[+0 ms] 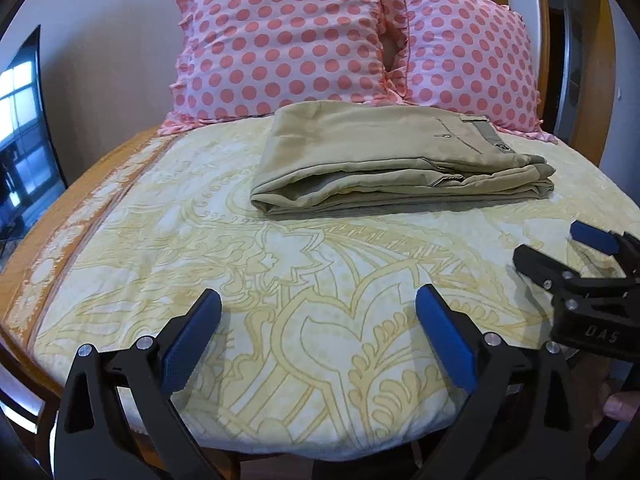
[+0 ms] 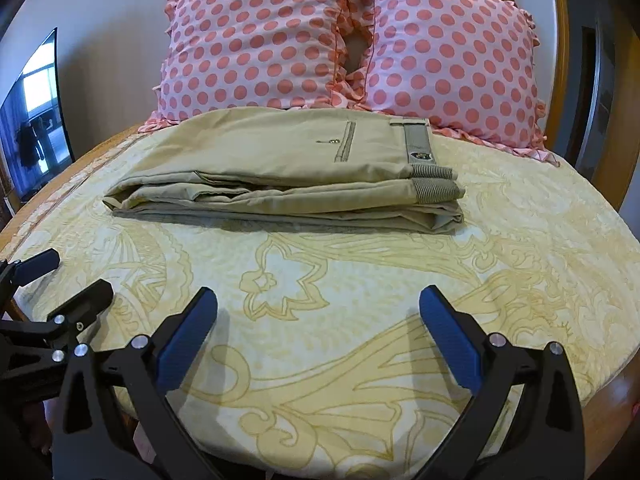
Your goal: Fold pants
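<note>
Seems the last step: khaki pants [image 2: 280,172] already folded in a neat stack on the yellow bedspread [image 2: 360,280] before 2 dotted pillows [image 1: 280,36], left gripper [image 1: 318,312] and right gripper [image 2: 318,308] both spread wide, empty, well apart from it; next probably only smoothing or nothing.

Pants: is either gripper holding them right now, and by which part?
Nothing is held. The left gripper and right gripper are both open, short of the folded pants.
</note>
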Demonstrator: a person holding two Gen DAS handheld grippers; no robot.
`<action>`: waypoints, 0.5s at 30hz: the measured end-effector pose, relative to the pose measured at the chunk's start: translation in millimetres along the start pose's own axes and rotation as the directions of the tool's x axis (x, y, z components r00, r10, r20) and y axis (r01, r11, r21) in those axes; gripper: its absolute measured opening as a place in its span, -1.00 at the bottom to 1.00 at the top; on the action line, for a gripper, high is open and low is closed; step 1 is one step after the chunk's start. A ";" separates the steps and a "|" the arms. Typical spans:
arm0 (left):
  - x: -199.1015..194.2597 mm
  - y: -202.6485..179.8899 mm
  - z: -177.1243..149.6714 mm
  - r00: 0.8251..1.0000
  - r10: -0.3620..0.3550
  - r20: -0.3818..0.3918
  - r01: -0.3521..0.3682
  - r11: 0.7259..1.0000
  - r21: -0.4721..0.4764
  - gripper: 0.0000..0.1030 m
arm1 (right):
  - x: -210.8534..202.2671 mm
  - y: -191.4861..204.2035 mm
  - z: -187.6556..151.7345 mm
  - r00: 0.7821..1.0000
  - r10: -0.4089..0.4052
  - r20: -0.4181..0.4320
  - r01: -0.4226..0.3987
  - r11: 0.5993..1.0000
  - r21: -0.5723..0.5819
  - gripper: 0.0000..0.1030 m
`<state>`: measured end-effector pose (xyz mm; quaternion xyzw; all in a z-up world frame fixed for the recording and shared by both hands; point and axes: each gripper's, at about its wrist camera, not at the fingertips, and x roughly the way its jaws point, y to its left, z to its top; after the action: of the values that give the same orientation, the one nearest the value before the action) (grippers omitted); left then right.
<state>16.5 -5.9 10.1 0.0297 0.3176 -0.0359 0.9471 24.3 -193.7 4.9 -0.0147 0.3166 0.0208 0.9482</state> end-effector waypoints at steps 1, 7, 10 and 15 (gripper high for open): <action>1.2 -0.1 0.7 1.000 -0.003 0.000 0.003 1.000 0.003 0.96 | 1.4 -0.7 -0.7 1.000 -0.001 -0.006 0.001 1.000 0.003 0.96; 3.6 -2.5 0.5 1.000 -0.016 0.015 0.016 1.000 0.012 0.97 | 0.5 -2.8 -4.4 1.000 0.001 0.017 -0.001 1.000 0.003 0.97; 3.8 -2.5 1.0 1.000 -0.013 0.008 0.013 1.000 0.009 0.97 | 1.0 -3.4 -4.6 1.000 0.004 0.026 -0.004 1.000 -0.001 0.97; 6.7 -2.9 6.7 1.000 -0.011 -0.029 0.011 1.000 0.005 0.97 | 4.7 -4.4 2.9 1.000 0.014 -0.027 -0.014 1.000 -0.012 0.97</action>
<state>25.5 -9.7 11.3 0.0311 0.3315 -0.0413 0.9420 30.0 -197.9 4.5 -0.0185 0.3294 0.0292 0.9436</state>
